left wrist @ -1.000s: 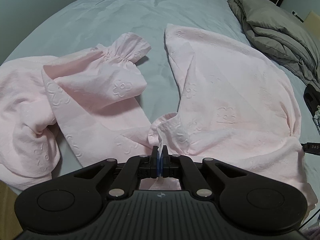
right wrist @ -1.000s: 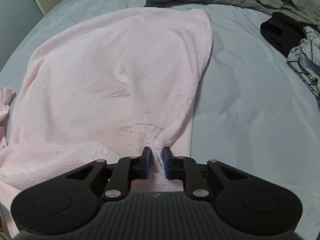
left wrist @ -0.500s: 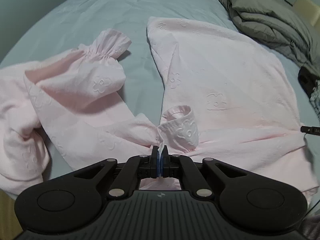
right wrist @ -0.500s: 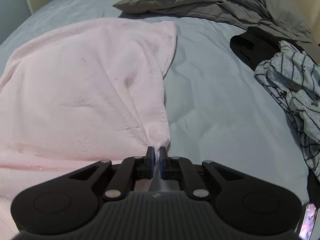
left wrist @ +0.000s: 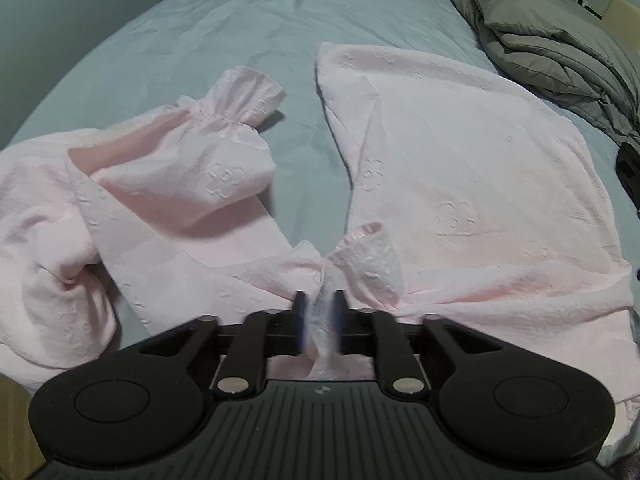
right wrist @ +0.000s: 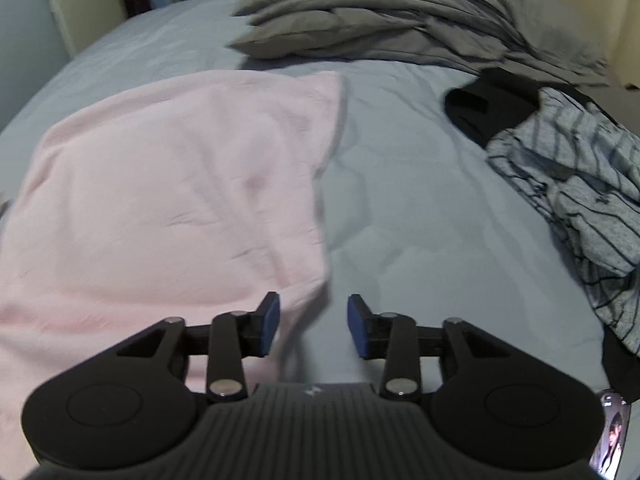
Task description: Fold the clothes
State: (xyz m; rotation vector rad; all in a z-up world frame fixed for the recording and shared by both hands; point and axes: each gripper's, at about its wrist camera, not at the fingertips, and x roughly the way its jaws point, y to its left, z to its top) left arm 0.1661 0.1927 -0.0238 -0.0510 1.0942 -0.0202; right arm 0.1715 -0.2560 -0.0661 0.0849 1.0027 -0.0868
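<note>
Your left gripper [left wrist: 319, 322] is opening, pink fabric bunched between its pads; your right gripper [right wrist: 313, 326] is opening over the pink garment's [right wrist: 168, 200] edge, gripping nothing. Beyond lie striped clothing [right wrist: 576, 184], a black garment [right wrist: 480, 108], and a grey duvet [right wrist: 384, 12].

1. Pink garment [left wrist: 460, 168]: pale pink, embossed with flower motifs; spread across the blue bed [left wrist: 280, 12].
2. Body panel lies mostly flat at right, lightly creased; its far corner points toward the head of the bed.
3. Sleeve [left wrist: 188, 168] at left is doubled over; its gathered, ruffled cuff [left wrist: 244, 100] points away; more fabric is bunched at far left.
4. A small twisted fold stands up at the near edge.
</note>
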